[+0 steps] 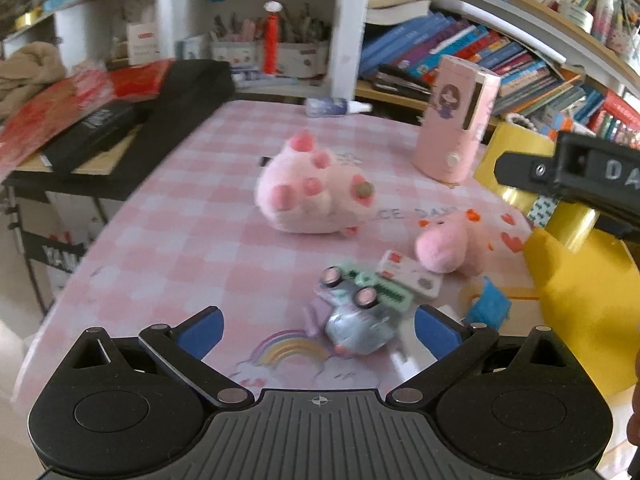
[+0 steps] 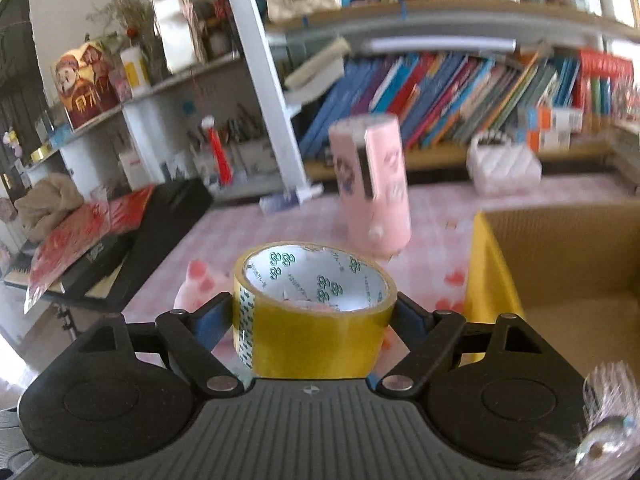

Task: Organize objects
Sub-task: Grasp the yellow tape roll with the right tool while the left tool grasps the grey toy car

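Now – right gripper point(image 2: 316, 312) | glossy yellow tape roll point(image 2: 312, 320) – clamped

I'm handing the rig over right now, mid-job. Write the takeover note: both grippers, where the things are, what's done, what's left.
Right gripper: shut on the yellow tape roll, held above the table beside the open cardboard box; not yet dropped in.
Left gripper: open, empty, hovering over the toy car.
On the pink checked table: large pink plush, small pink plush, a small card box, blue item, upright pink case.
Done: tape picked up. The visible part of the box looks empty.
Left: tape into the box, then likely the car, plushes and small items.
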`<move>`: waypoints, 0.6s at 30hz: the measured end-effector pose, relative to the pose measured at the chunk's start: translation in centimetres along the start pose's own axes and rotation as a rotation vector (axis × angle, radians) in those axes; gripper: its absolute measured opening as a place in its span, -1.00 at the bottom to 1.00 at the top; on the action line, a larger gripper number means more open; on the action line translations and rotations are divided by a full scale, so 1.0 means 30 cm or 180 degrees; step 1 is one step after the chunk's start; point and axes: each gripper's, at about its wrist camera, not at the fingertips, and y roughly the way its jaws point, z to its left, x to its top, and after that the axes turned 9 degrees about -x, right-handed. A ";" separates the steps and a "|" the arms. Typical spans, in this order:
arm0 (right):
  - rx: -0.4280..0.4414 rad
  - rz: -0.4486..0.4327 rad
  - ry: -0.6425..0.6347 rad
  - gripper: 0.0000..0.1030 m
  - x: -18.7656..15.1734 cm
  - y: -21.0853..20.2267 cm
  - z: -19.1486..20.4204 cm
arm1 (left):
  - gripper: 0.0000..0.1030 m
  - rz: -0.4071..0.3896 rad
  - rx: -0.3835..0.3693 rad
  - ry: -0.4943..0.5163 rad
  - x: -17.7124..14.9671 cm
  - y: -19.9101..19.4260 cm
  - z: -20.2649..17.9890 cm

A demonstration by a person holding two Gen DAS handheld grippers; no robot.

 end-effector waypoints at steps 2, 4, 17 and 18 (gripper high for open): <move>-0.0019 -0.0059 -0.0040 0.61 0.011 -0.003 -0.010 | 0.97 0.0050 -0.0033 -0.0067 0.013 0.034 -0.006; -0.0037 -0.0080 -0.0078 0.61 0.016 -0.001 -0.020 | 0.88 0.0118 -0.0033 -0.0138 0.024 0.067 -0.006; -0.0057 0.0104 -0.0156 0.60 -0.008 0.022 -0.038 | -0.09 0.0230 -0.0064 -0.0286 0.018 0.100 0.010; -0.0057 0.0114 -0.0162 0.60 -0.012 0.019 -0.035 | -0.09 0.0187 -0.0054 -0.0288 0.019 0.085 0.012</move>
